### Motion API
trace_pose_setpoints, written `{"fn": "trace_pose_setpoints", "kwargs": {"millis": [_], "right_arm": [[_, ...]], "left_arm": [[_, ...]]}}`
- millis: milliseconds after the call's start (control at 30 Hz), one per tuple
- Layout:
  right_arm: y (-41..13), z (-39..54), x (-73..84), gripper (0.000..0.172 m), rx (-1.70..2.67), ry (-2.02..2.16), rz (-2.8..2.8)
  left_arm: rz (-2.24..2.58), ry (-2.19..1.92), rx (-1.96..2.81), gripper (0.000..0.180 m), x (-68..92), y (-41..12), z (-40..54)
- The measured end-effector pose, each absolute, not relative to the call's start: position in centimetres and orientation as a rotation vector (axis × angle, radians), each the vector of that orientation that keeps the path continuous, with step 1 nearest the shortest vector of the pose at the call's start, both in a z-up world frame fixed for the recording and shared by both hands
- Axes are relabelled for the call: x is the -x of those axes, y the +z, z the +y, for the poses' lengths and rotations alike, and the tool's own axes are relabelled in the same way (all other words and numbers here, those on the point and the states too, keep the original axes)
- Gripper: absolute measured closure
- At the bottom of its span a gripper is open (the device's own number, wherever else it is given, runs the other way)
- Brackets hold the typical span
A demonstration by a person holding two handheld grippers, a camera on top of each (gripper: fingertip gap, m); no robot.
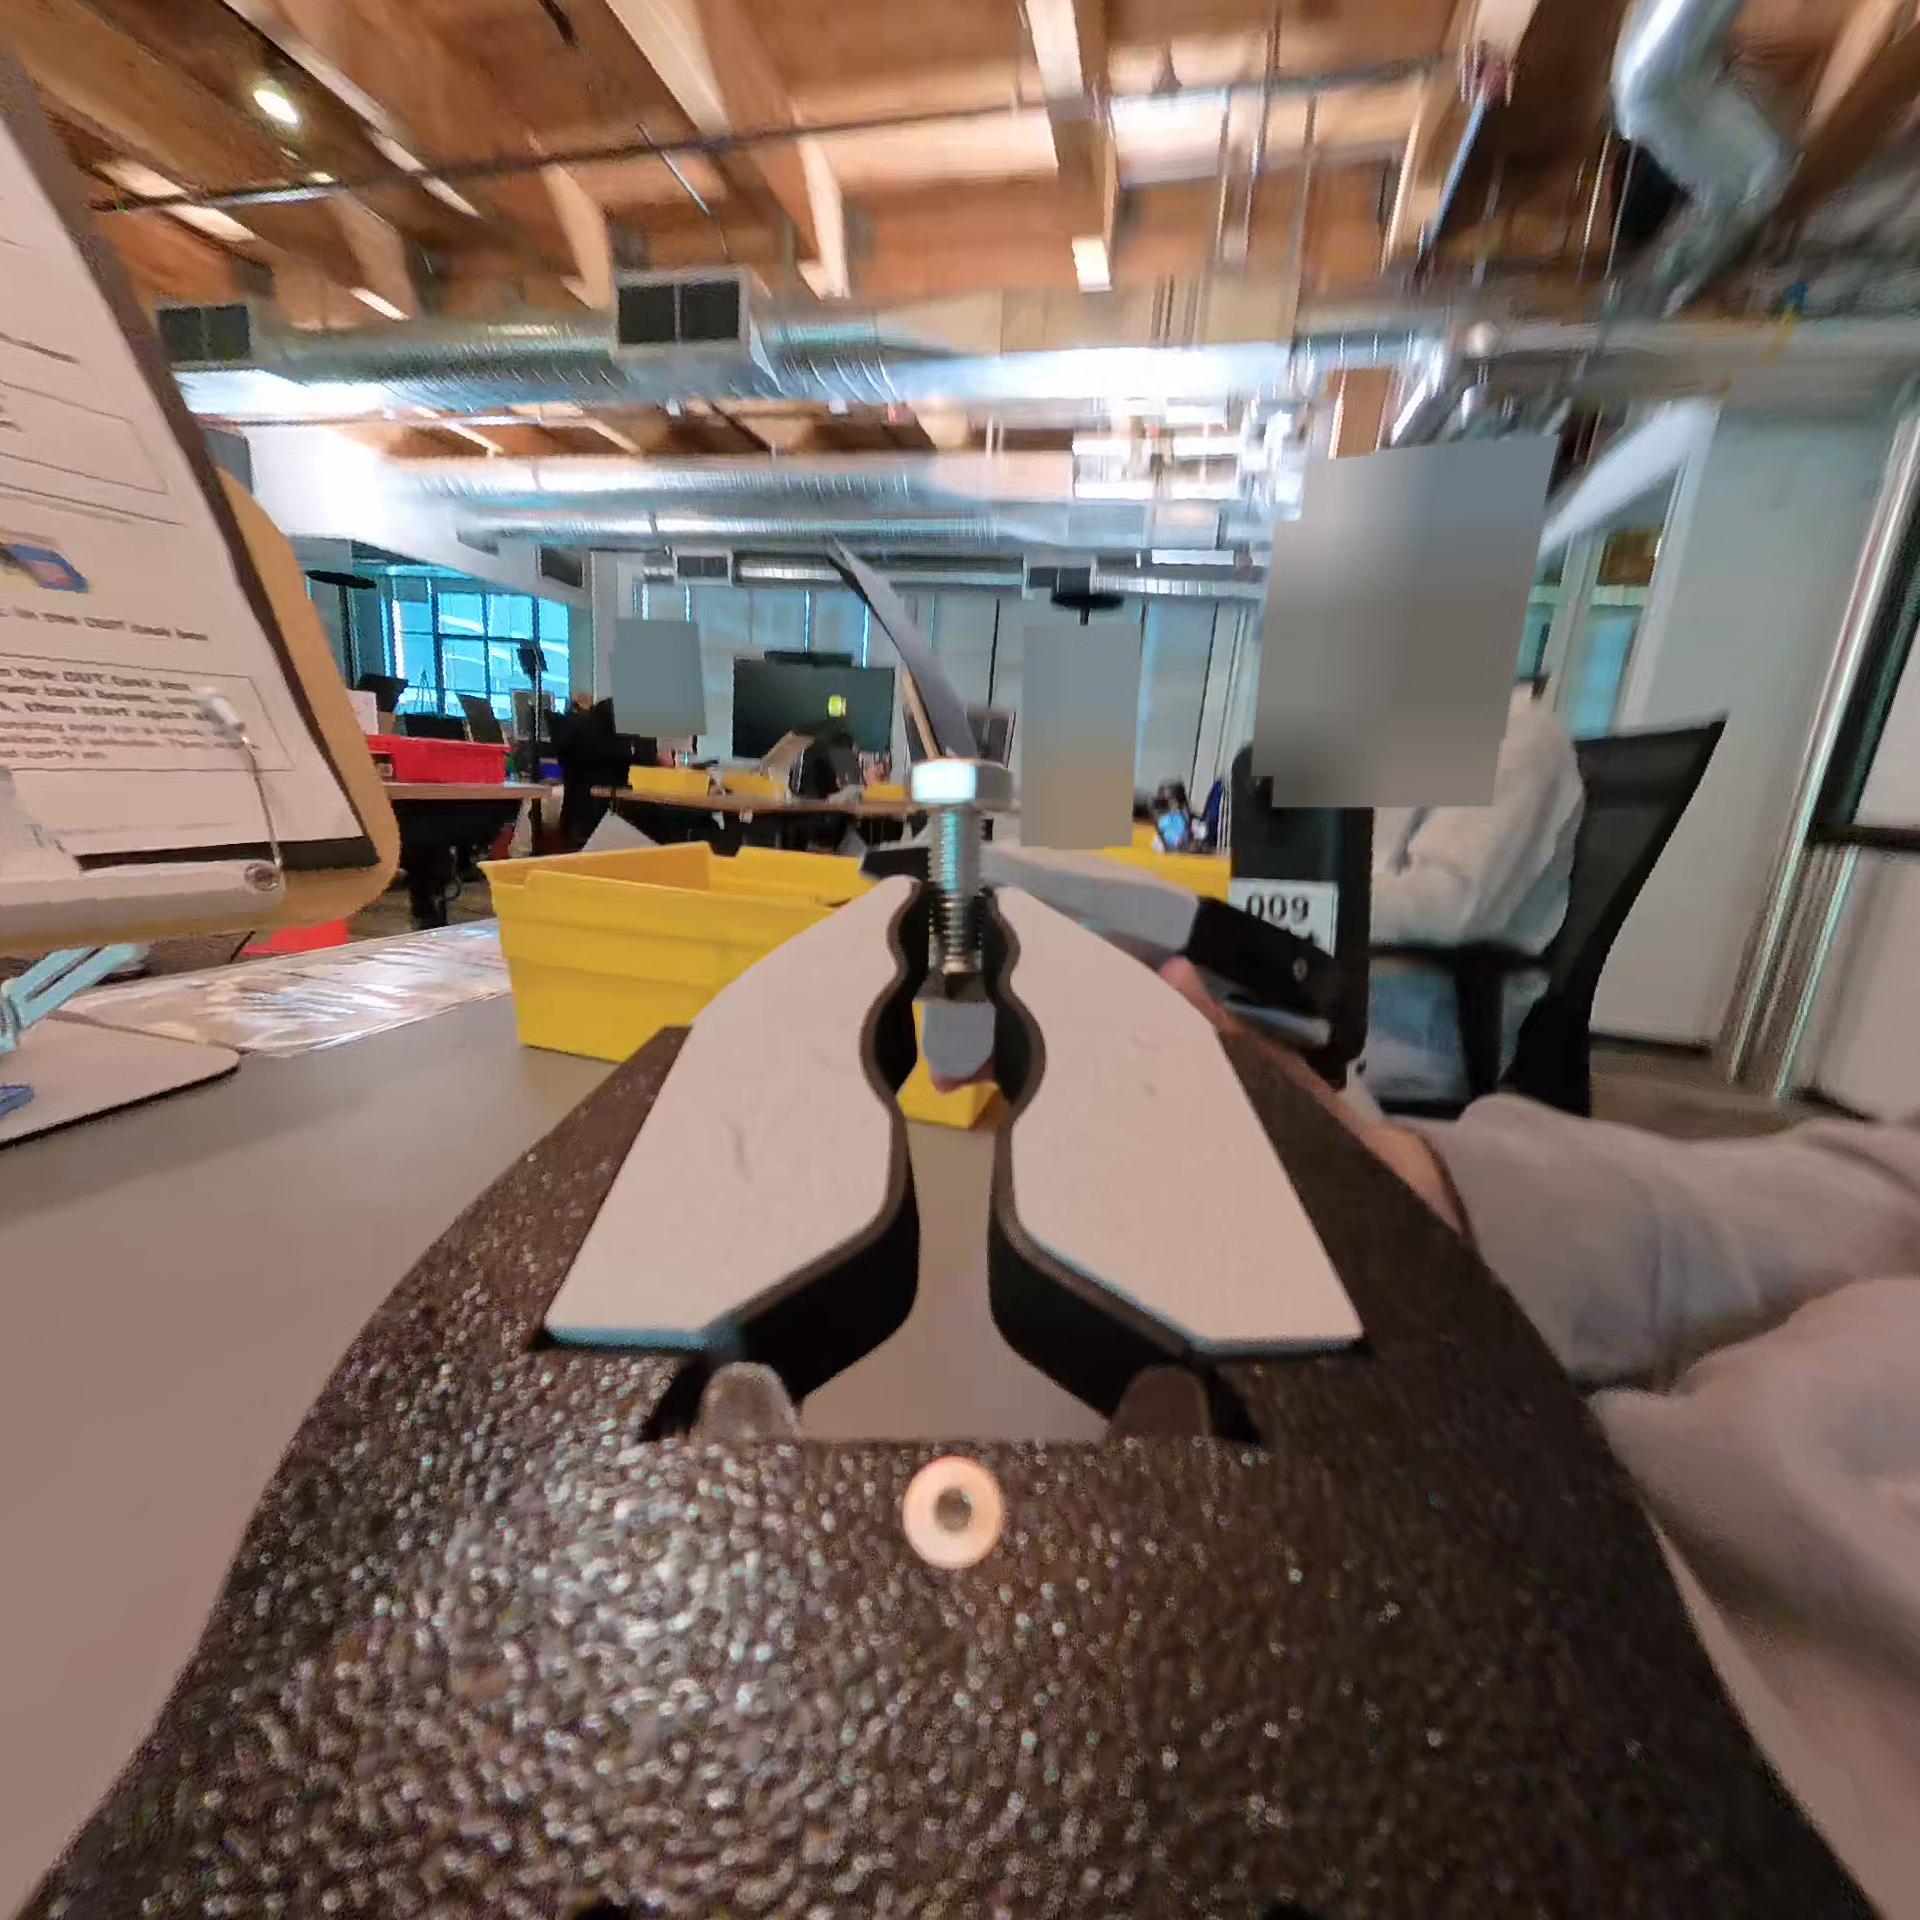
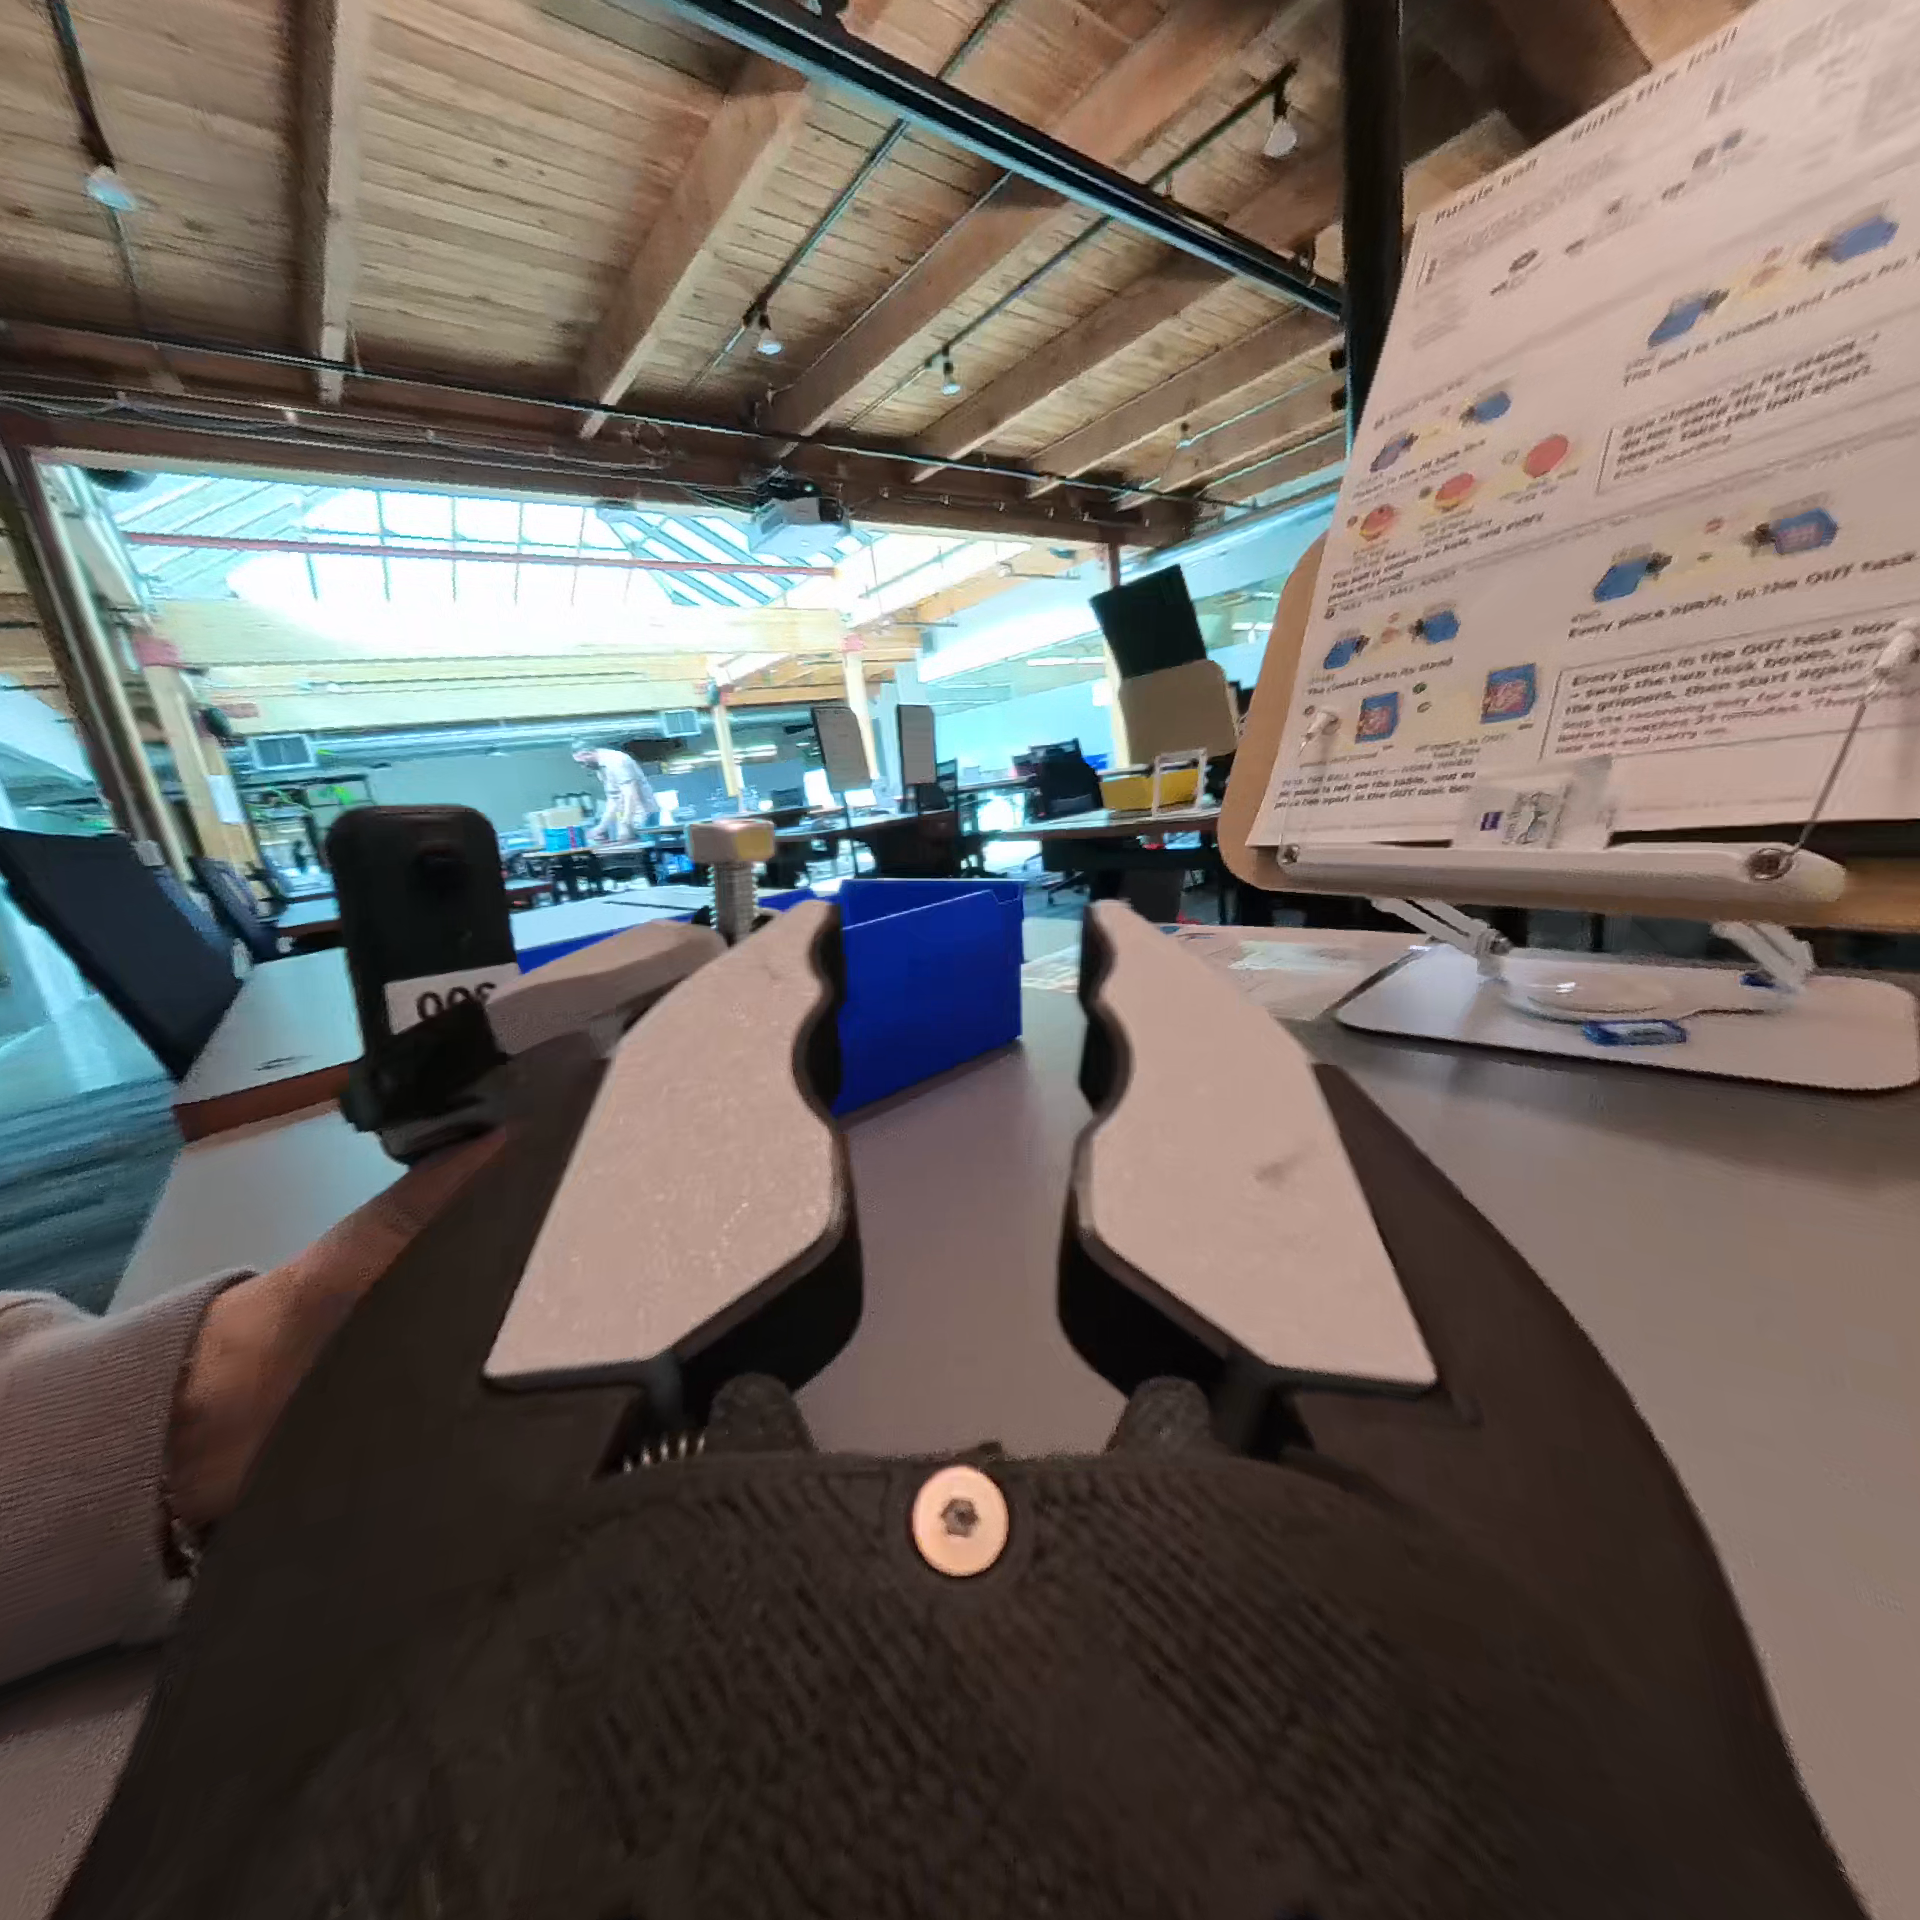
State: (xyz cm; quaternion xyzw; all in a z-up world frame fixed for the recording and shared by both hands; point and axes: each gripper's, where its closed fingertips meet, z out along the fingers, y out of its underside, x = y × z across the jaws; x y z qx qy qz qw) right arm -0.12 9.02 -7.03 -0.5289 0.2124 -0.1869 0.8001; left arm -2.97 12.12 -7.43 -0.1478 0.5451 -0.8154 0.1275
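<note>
Left gripper (image 1: 958, 914): jaws nearly together, clamped on a silver hex-head bolt (image 1: 958, 831). The bolt stands upright at frame centre, hex head on top, threaded shank running down between the fingertips (image 1: 831, 935). The lower shank sits in the scalloped notches of the pads, and both pads press on it. Metal is bright and zinc-coloured; the threads are plainly visible above the fingertips.

Right gripper (image 2: 956, 977): jaws stand well apart, with nothing between the pads; a bare strip of table (image 2: 956, 1195) shows through the gap. Nearest thing ahead is a blue bin (image 2: 925, 977), just beyond the left fingertip.

View differences:
- The left wrist view shows the grasp head-on, plus a yellow bin (image 1: 623, 935) on the table behind the fingers, left of centre. The other gripper enters from the right edge behind the bolt, with a grey sleeve (image 1: 1714, 1247) at lower right.
- The right wrist view shows the same bolt (image 2: 732, 862) from the side, at centre left, rising above the left gripper's grey fingers (image 2: 592, 987). A black camera (image 2: 426, 914) on that gripper stands just left of it. The grasp itself is partly hidden there.
- The document stand (image 2: 1558, 862) with a printed sheet is at upper right in the right view; only its edge shows at the upper left of the left view.

Surface: plain grey tabletop. Room: open workspace, exposed timber ceiling, silver ducting, further tables and bins behind, people seated and standing in the distance.
</note>
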Motion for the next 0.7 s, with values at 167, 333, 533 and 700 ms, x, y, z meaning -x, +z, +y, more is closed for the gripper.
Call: {"fn": "trace_pose_setpoints", "kwargs": {"millis": [167,333,533,700], "right_arm": [[-5.6,10.5,3.1,0.129,1.092,-0.280,0.279],[-5.8,11.3,3.8,0.134,1.134,-0.325,0.235],[-5.6,10.3,2.8,0.134,1.095,-0.309,0.297],[-5.7,8.4,1.0,0.134,1.027,-0.289,0.419]], "left_arm": [[1.631,-2.336,0.407,0.172,3.1,-7.8,11.6],[1.700,-2.294,0.325,0.172,3.9,-8.1,10.2],[1.666,-2.377,0.338,0.172,4.1,-7.7,10.5],[1.546,-2.485,0.406,0.172,3.5,-6.9,12.1]]}}
